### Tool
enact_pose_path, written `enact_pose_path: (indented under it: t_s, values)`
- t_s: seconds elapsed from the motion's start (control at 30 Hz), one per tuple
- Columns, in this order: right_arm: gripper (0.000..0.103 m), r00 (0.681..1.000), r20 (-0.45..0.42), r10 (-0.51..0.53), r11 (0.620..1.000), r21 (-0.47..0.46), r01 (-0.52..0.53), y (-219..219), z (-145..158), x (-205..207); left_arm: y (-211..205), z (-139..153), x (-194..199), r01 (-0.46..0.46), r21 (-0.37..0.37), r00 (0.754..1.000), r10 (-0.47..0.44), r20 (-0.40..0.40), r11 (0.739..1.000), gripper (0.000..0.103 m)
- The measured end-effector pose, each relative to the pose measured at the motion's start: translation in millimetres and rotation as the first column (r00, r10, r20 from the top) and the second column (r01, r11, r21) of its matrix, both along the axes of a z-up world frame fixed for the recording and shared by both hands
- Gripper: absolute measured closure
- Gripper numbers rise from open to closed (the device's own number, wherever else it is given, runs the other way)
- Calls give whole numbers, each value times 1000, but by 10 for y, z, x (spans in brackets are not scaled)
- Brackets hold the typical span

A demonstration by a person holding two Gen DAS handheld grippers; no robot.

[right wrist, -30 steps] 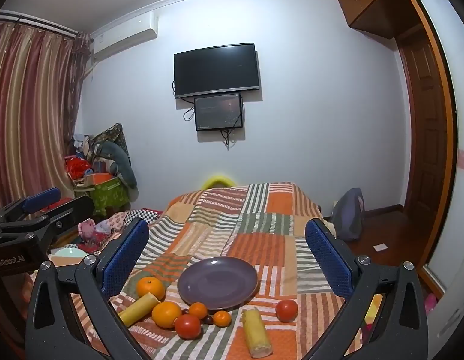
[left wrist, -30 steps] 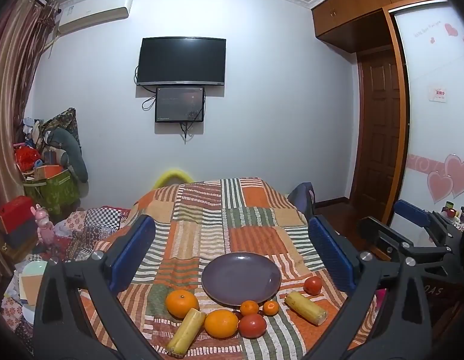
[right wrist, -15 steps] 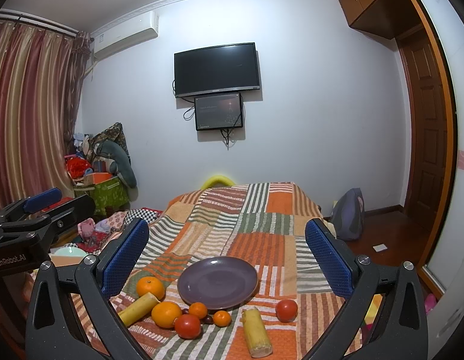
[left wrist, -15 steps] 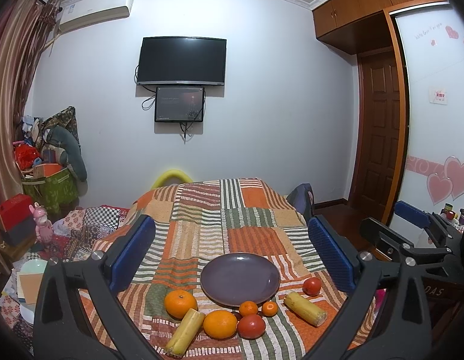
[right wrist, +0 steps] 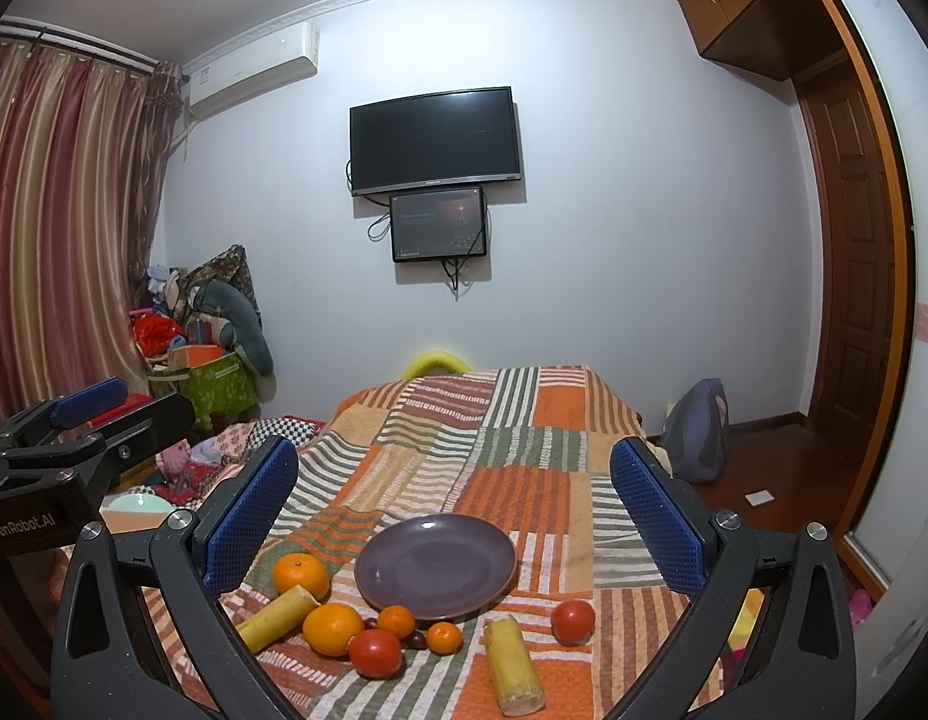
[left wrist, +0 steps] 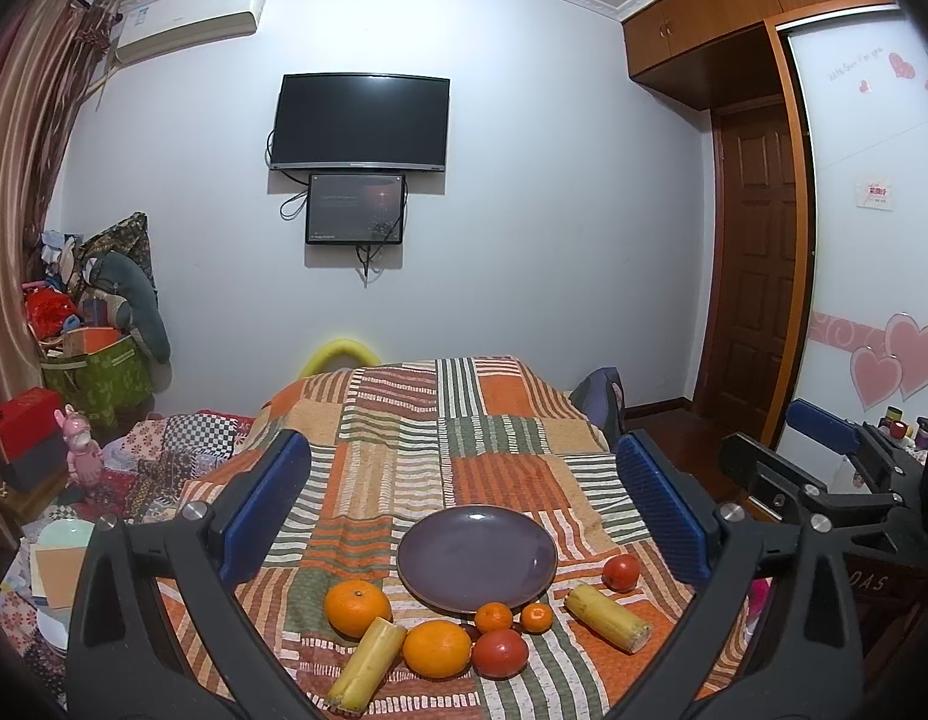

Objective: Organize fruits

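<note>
An empty purple plate [left wrist: 477, 558] [right wrist: 435, 564] lies on the striped patchwork cover [left wrist: 440, 438]. In front of it lie two big oranges [left wrist: 357, 607] [left wrist: 437, 648], two small mandarins [left wrist: 493, 617] [left wrist: 536, 616], two red tomatoes [left wrist: 499, 653] [left wrist: 621, 572] and two yellow cane pieces [left wrist: 368, 671] [left wrist: 607, 617]. My left gripper [left wrist: 464, 504] is open, held above and short of the fruit. My right gripper [right wrist: 455, 507] is open too, likewise holding nothing. Small dark fruits [right wrist: 416, 638] sit between the mandarins.
The cover's front edge lies just below the fruit. Clutter, boxes and a green bin [left wrist: 98, 372] fill the left side of the room. A bag [right wrist: 697, 429] leans by the far right corner, near a wooden door [right wrist: 847, 276]. A TV [left wrist: 360, 122] hangs on the wall.
</note>
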State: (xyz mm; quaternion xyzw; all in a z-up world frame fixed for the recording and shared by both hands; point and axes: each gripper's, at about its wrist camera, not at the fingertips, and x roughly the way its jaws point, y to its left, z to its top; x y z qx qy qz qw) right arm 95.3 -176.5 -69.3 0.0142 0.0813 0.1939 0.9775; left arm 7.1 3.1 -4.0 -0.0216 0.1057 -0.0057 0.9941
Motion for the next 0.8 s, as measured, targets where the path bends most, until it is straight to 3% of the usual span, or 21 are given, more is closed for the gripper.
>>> enact_pose_path:
  t_s: [0.8]
  values:
    - [0, 1000, 0, -1, 1000, -3, 1, 7, 3, 1, 7, 18, -12, 7, -5, 1000, -7, 6, 1000, 0]
